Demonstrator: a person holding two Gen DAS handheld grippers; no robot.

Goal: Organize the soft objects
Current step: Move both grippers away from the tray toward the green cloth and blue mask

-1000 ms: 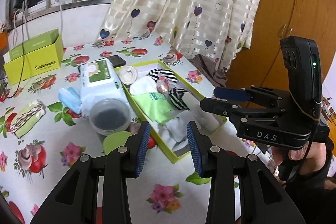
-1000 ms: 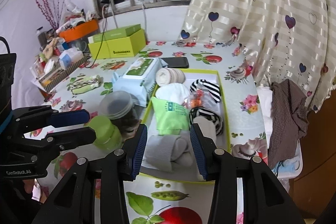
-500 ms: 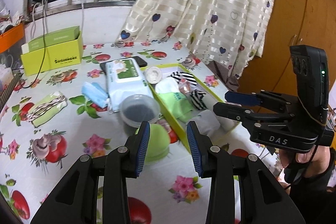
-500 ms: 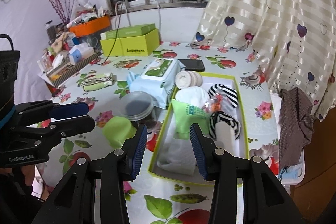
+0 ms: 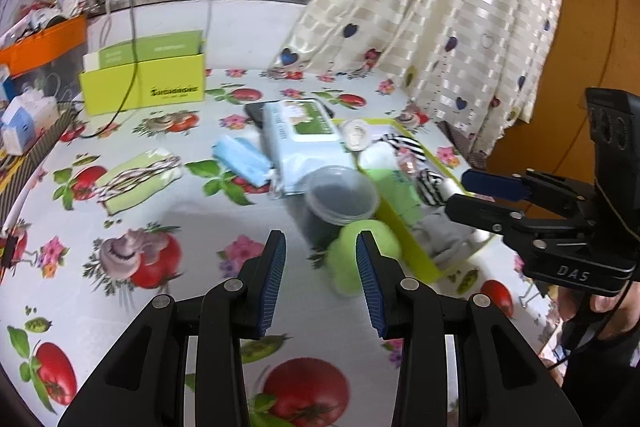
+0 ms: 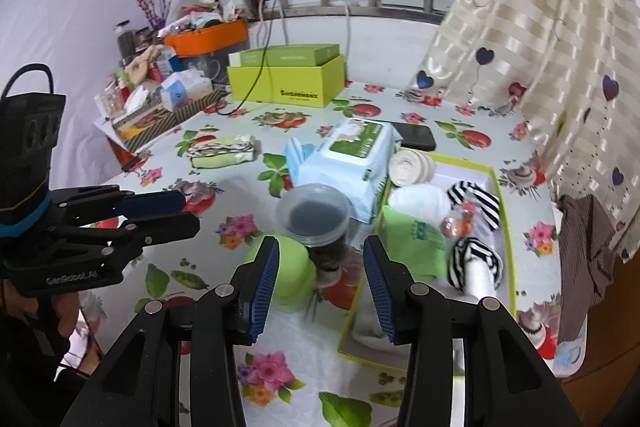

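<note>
Fruit-print tablecloth [image 5: 200, 227] under both tools. Left gripper [image 5: 320, 283] spread wide, holding nothing; right gripper [image 6: 320, 287] likewise. Far-left of left jaws: folded green striped cloth [image 5: 136, 179], long axis left-right, nearer that hand. Right: lime box [image 6: 505, 227] packed with rolled socks [image 6: 476, 263].

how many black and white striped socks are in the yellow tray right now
2. One striped sock lies toward the far right of the yellow tray; the other striped sock sits nearer, rolled around something white. More could be hidden under the other items.
</note>
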